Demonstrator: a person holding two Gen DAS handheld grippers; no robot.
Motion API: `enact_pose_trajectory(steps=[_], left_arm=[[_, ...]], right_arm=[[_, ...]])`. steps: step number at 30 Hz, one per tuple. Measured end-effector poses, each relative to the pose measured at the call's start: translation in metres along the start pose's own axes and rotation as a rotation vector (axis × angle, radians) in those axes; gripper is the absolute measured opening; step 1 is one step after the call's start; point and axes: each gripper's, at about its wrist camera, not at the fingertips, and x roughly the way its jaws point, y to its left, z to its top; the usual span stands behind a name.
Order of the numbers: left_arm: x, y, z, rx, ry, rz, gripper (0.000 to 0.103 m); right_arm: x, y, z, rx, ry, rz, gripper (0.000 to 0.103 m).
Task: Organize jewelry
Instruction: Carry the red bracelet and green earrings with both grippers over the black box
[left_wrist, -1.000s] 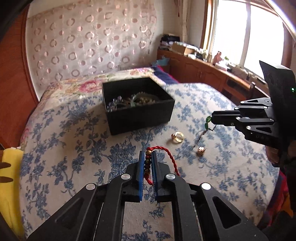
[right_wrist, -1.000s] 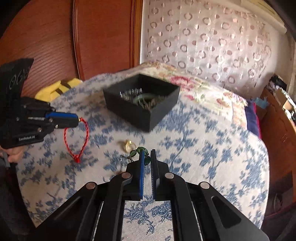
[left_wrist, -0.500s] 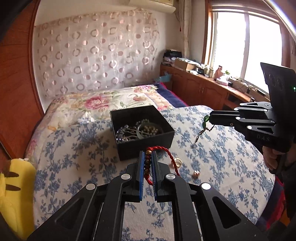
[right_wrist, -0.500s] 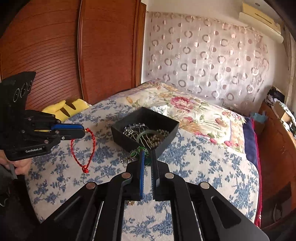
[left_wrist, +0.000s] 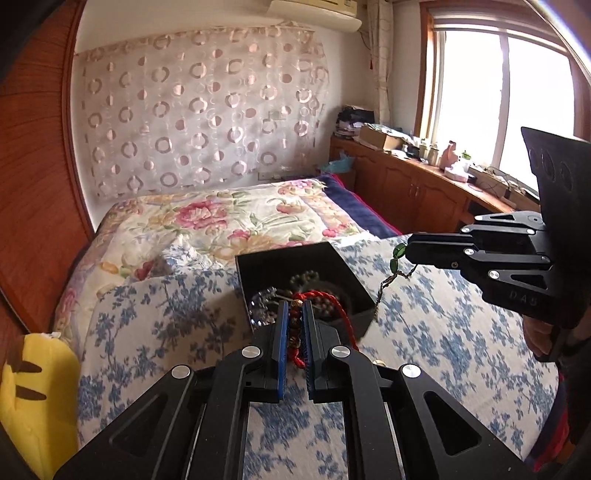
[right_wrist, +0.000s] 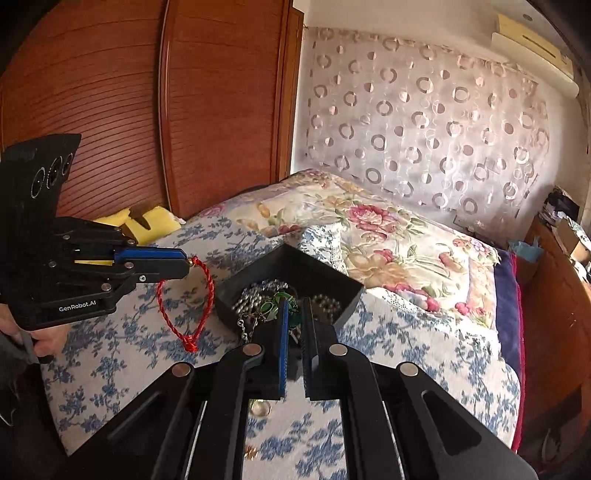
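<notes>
A black open box (left_wrist: 325, 258) (right_wrist: 343, 291) with beads and chains inside sits on the blue-flowered bedspread. My left gripper (left_wrist: 294, 321) (right_wrist: 186, 264) is shut on a red cord bracelet (left_wrist: 332, 299) (right_wrist: 184, 314) with gold beads, held in the air near the box's left side. My right gripper (right_wrist: 294, 314) (left_wrist: 406, 251) is shut on a green-bead chain (right_wrist: 275, 308) (left_wrist: 391, 273) that dangles by the box's front right corner.
A gold ring (right_wrist: 260, 408) and a small gold piece (right_wrist: 251, 451) lie on the bedspread below my right gripper. A yellow plush toy (left_wrist: 33, 398) lies at the bed's left edge. A wooden wardrobe (right_wrist: 147, 110) stands left; a wooden cabinet (left_wrist: 413, 188) is under the window.
Both grippers have risen off the bedspread with their jewelry and moved toward the box. The ring and gold piece stayed on the bedspread.
</notes>
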Motion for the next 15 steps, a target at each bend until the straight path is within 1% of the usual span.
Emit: enact_pose_trajectory(steps=[4, 10, 15], left_arm=[[0.008, 0.007, 0.01, -0.017, 0.005, 0.004, 0.006], [0.021, 0.012, 0.026, -0.025, 0.013, 0.012, 0.006], [0.034, 0.021, 0.038, -0.032, 0.028, 0.021, 0.006]], right_arm=[[0.013, -0.008, 0.007, 0.01, 0.009, 0.01, 0.007], [0.031, -0.02, 0.024, -0.009, 0.036, 0.024, 0.007], [0.057, -0.033, 0.03, 0.013, 0.064, 0.039, 0.007]])
